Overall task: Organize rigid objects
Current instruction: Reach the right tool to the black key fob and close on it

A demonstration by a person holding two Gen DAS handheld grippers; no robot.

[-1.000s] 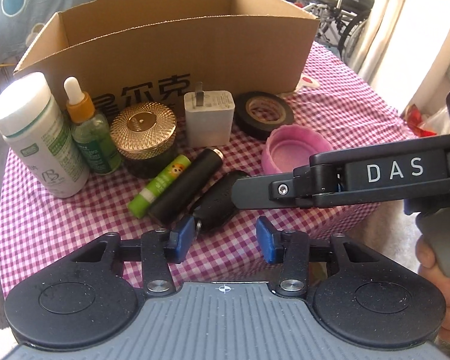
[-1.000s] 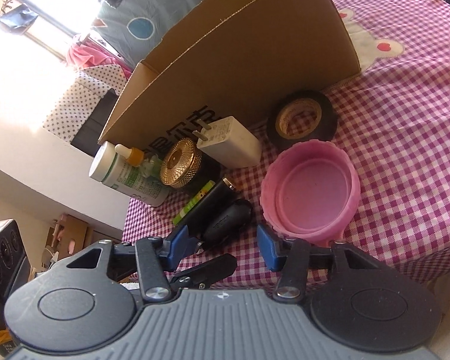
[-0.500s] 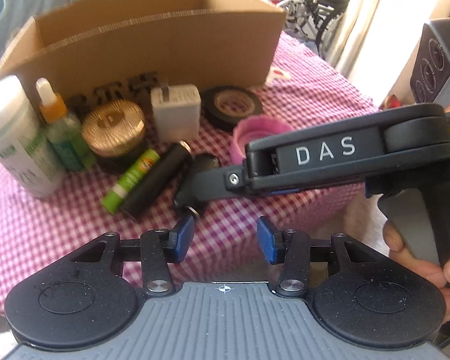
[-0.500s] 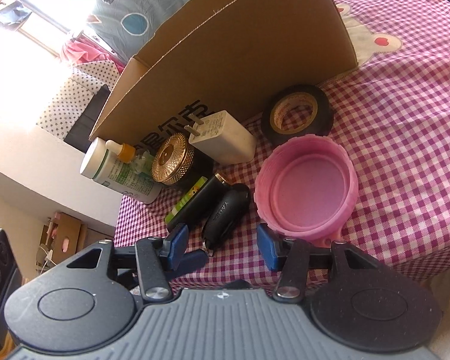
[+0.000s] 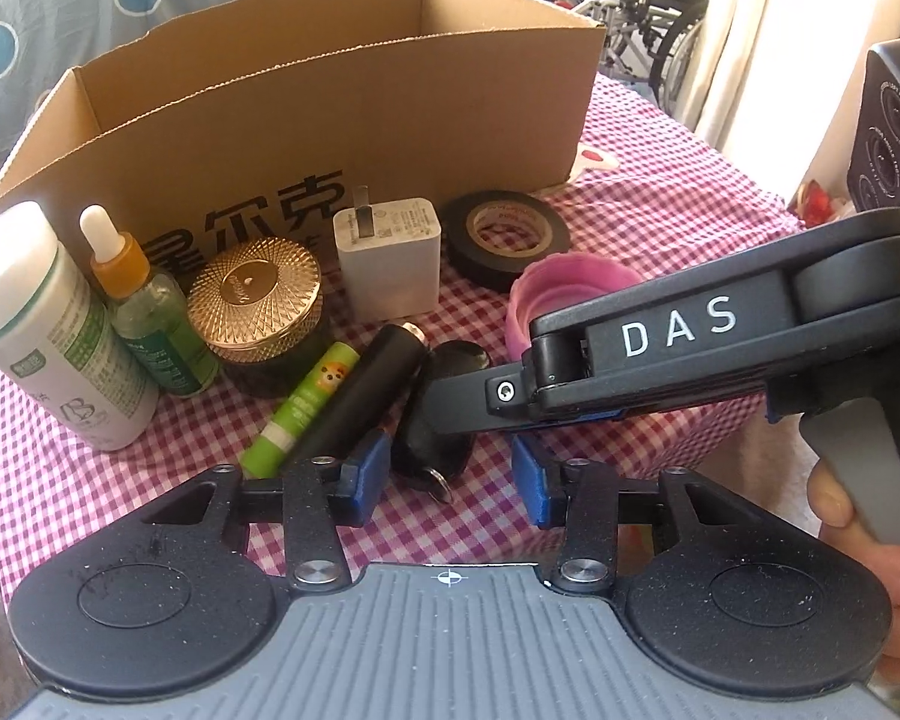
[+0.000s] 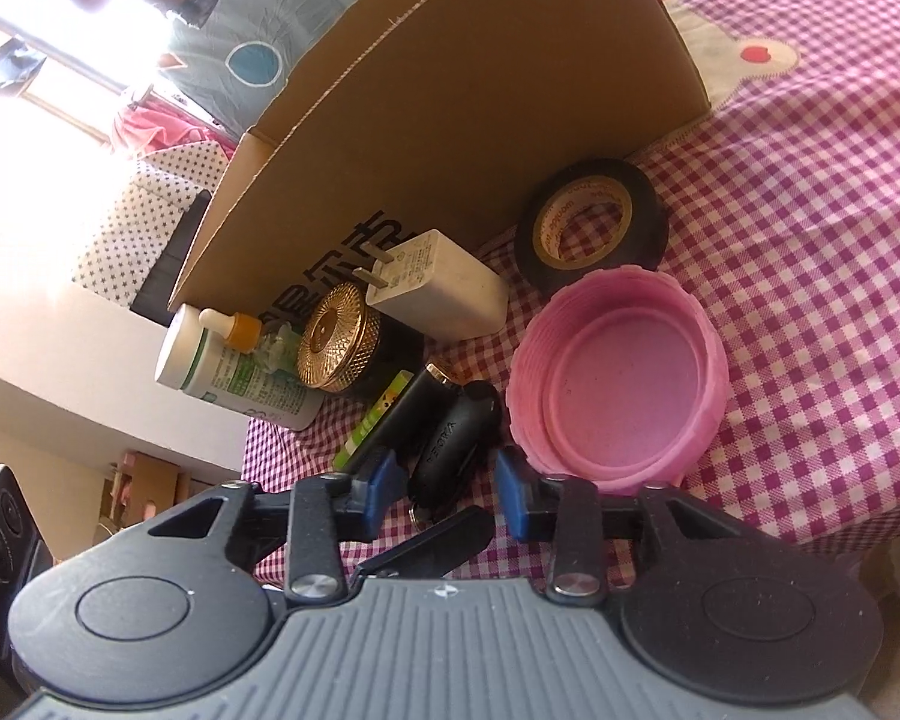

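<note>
**Tabletop** [image 6: 810, 240]: checked cloth; carries every item listed.

**Box** [image 5: 354, 120]: open cardboard, well beyond both sets of fingertips; the judged destination for the items.

**Right gripper** [image 6: 447, 477]: a second ago its fingers stood wide, with the charger ahead of the left finger. Now they are much narrower and closing, one finger on each side of the charger. A sliver of cloth shows at each pad, so they are not yet clenched on it. Judged meaning: the first pick is about to be secured.

**Left gripper** [image 5: 450, 474]: fingers released, gripping nothing, closing slightly; unchanged in place.

**Lid** [image 6: 618, 378]: pink, just outside the right finger.

**Tube** [image 6: 414, 414]: black, just outside the left finger, beside the charger.

**Charger** [image 6: 453, 444]: black, lying flat between the right fingers. Long axis runs roughly along the fingers, far end leaning right. Metal tip points back toward the finger roots, rounded end toward the box.
</note>
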